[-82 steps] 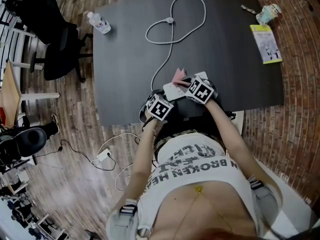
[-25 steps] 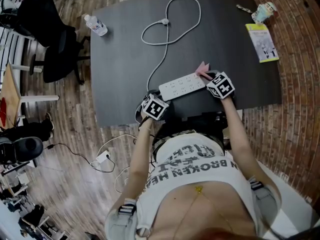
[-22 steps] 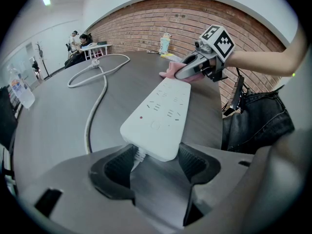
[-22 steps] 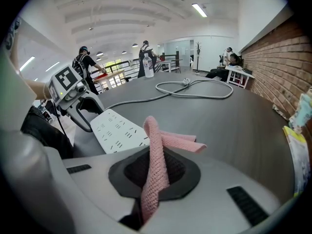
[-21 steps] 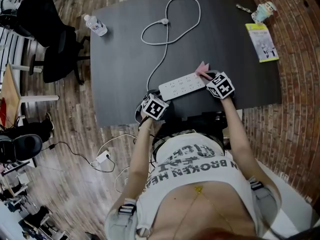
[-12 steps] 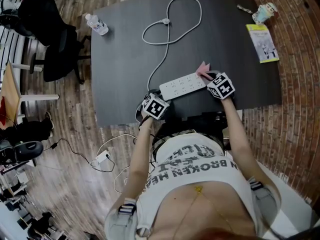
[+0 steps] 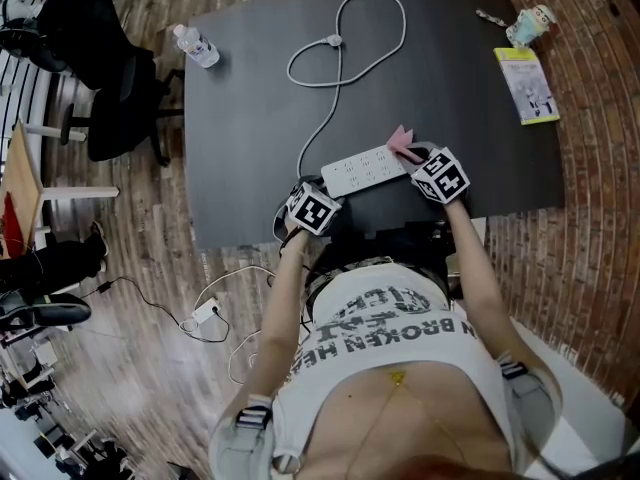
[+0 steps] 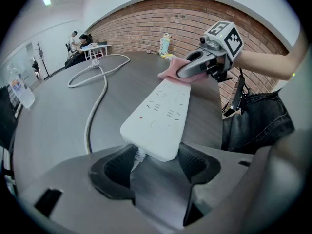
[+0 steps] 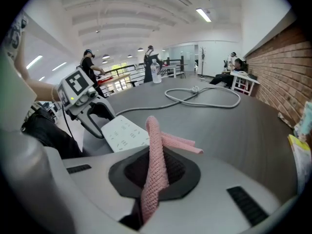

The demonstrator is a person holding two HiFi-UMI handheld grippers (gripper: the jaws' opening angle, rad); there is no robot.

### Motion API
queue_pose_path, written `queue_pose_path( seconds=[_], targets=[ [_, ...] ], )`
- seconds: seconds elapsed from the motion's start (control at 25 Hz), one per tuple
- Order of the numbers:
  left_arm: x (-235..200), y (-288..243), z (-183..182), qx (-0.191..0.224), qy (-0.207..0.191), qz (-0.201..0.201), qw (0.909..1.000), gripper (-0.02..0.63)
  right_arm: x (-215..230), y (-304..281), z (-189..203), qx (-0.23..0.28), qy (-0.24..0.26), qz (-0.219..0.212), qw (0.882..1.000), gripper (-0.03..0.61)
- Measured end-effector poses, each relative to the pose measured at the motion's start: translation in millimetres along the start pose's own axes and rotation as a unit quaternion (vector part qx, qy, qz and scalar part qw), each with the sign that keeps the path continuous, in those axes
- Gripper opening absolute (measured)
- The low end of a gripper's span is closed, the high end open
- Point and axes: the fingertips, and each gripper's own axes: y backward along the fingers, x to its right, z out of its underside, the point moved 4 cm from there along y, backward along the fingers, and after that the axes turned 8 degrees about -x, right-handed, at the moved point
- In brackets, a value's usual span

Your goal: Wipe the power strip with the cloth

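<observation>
A white power strip (image 7: 366, 169) lies flat near the front edge of the dark table (image 7: 250, 138). Its white cord (image 7: 340, 78) loops away to the far side. My left gripper (image 7: 322, 190) is at the cord end; in the left gripper view (image 8: 156, 156) its jaws sit either side of that end of the power strip (image 8: 161, 113) and press on it. My right gripper (image 7: 418, 158) is shut on a pink cloth (image 9: 156, 160). The cloth (image 7: 403, 144) rests at the strip's right end, touching it. The right gripper (image 8: 195, 68) shows in the left gripper view too.
A water bottle (image 7: 203, 48) lies at the table's far left corner. A paper cup (image 7: 530, 23) and a green booklet (image 7: 528, 86) sit at the far right. Black office chairs (image 7: 110, 88) stand left of the table. Cables cross the wooden floor (image 7: 215, 308).
Since 3.3 s ago the strip has gone from the front edge to lying flat, and my right gripper with the cloth has moved to its right end. Over the last second almost nothing moves.
</observation>
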Motion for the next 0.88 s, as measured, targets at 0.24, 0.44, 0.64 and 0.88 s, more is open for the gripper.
queue_pose_path(
  seconds=[0.24,0.44,0.64,0.88],
  targets=[
    [-1,0,0,0.000,-0.001,0.000,1.0000,0.272,-56,-4,-35,0.020,0.099,-0.099,0.990,0.017],
    [0,0,0,-0.001,0.000,-0.001,1.0000,0.272,-106,-21,-50,0.002,0.161,-0.174,0.972,0.017],
    [0,0,0,-0.001,-0.001,-0.002,1.0000,0.273,-141,-41,-57,-0.025,0.213,-0.209,0.954,0.017],
    [0,0,1,-0.001,0.000,-0.002,1.0000,0.272,-156,-62,-61,-0.051,0.229,-0.224,0.946,0.017]
  ],
)
